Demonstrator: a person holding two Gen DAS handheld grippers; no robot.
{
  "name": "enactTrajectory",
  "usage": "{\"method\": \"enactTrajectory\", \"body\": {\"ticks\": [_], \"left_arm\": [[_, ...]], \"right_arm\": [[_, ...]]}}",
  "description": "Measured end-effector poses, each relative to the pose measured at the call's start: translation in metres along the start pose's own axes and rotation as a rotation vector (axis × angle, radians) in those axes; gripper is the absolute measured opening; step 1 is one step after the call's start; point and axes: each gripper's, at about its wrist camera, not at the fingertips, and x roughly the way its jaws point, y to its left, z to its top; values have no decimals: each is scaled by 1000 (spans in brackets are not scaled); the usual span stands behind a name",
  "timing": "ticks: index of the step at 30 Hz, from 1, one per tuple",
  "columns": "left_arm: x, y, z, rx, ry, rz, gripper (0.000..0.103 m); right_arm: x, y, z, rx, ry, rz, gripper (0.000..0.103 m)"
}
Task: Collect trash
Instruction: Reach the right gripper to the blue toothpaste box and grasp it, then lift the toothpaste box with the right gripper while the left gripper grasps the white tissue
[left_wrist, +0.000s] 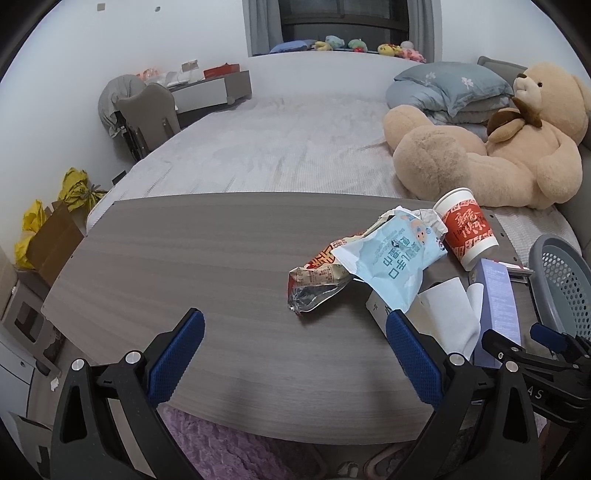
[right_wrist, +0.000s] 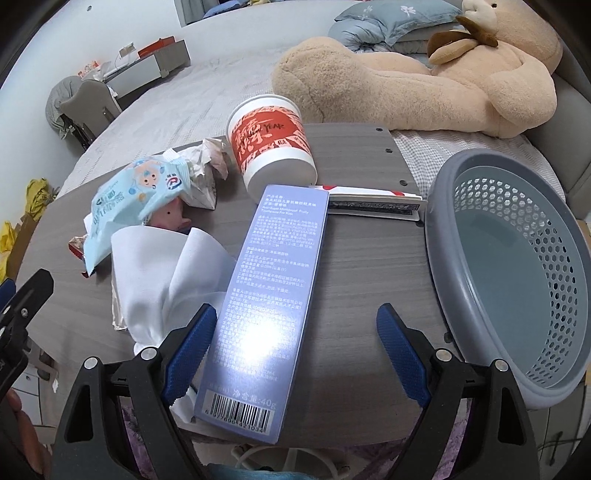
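Note:
Trash lies on a grey wood table (left_wrist: 184, 266) (right_wrist: 369, 280): a light blue wipes packet (left_wrist: 391, 258) (right_wrist: 140, 192), a crumpled foil snack wrapper (left_wrist: 314, 288), a red and white paper cup (left_wrist: 467, 229) (right_wrist: 269, 147) on its side, white tissue (left_wrist: 454, 314) (right_wrist: 159, 277), and a long lilac box (left_wrist: 498, 306) (right_wrist: 269, 295). My left gripper (left_wrist: 295, 354) is open above bare table, left of the pile. My right gripper (right_wrist: 295, 347) (left_wrist: 524, 339) is open with the lilac box's near end lying between its fingers, untouched. A grey perforated basket (right_wrist: 517, 266) (left_wrist: 561, 280) stands at the right.
A flat red and blue carton (right_wrist: 373, 201) lies behind the lilac box. Beyond the table is a bed with a large teddy bear (left_wrist: 491, 147) (right_wrist: 424, 81) and pillows (left_wrist: 450, 88). A chair (left_wrist: 147, 110) and yellow bags (left_wrist: 74, 188) stand at the left.

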Motion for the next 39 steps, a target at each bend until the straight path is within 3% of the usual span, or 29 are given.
{"method": "enactTrajectory", "body": {"ticks": [10,15,19,21,23,25,31,39], "left_arm": [[-1,-3,-2,7,7,-31,97],[0,-8,-7,20,32,-61,97],[-3,-15,-11,34,34,-76,97],[-4,-17,-13,38,44,-87,97],[-3,-19,-17,42,57,-97,97],[-3,-21,-21,45,65,-101,97],[-5,-27,-27,25,88,-166,97],[-12,-58,-37,51,78,-184,97]], "right_arm": [[-4,-19,-5,17,-8,-73,84],[2,-24,-3,14,-14,-65,83],[5,-22,-2,-14,-21,-63,68],[6,-19,-2,-28,-22,-57,65],[6,-15,-4,-47,-23,-48,57],[6,-12,-7,-60,-19,-40,43],[-7,-17,-13,-38,-46,0,43],[-40,-43,-25,23,-107,25,43]]}}
